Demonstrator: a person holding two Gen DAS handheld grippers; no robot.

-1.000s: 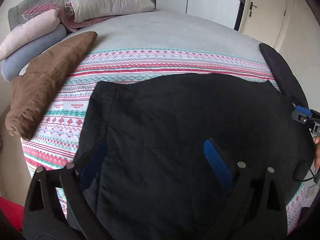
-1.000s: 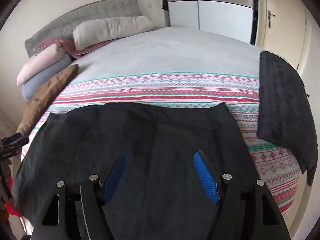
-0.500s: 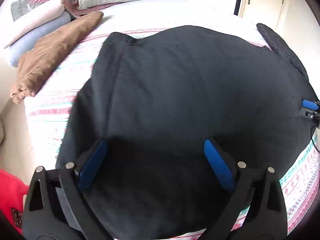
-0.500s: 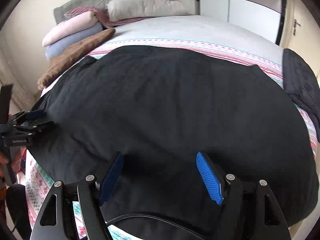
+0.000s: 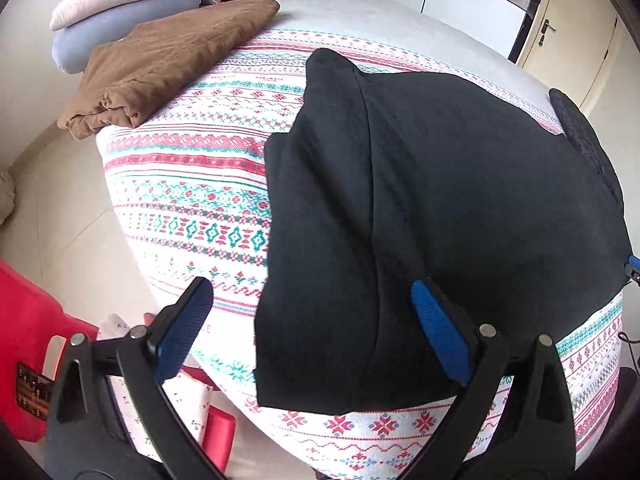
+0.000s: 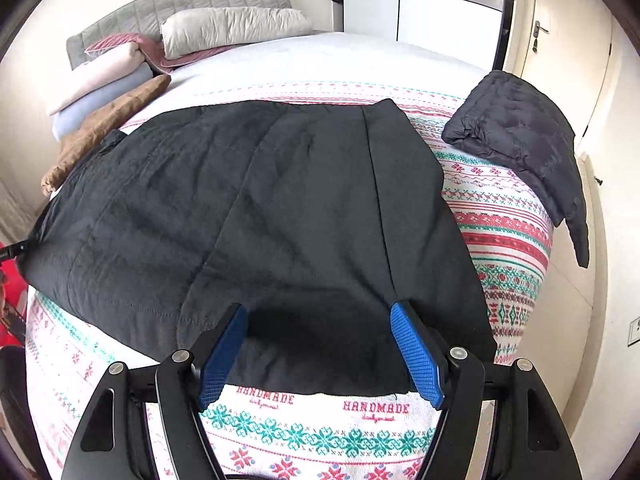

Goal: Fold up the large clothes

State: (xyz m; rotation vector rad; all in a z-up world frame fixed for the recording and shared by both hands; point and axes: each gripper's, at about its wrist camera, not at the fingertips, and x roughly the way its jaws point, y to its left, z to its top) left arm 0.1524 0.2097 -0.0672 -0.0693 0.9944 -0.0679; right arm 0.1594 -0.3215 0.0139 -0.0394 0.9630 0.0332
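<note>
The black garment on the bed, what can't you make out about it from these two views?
- Left wrist view: the black garment has its near corner behind the right finger of the left gripper.
- Right wrist view: its left corner is cut off by the frame edge, and shadow between the right gripper pads hides the folds.
- Both views: what kind of garment it is.

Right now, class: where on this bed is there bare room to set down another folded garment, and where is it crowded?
Free: the grey sheet beyond the black garment, and the patterned blanket between it and the brown garment. Crowded: the pillows at the head, and the dark quilted piece.

Garment [image 6: 260, 208] on bed [image 6: 512, 240] — pillows [image 6: 232, 30] behind.
</note>
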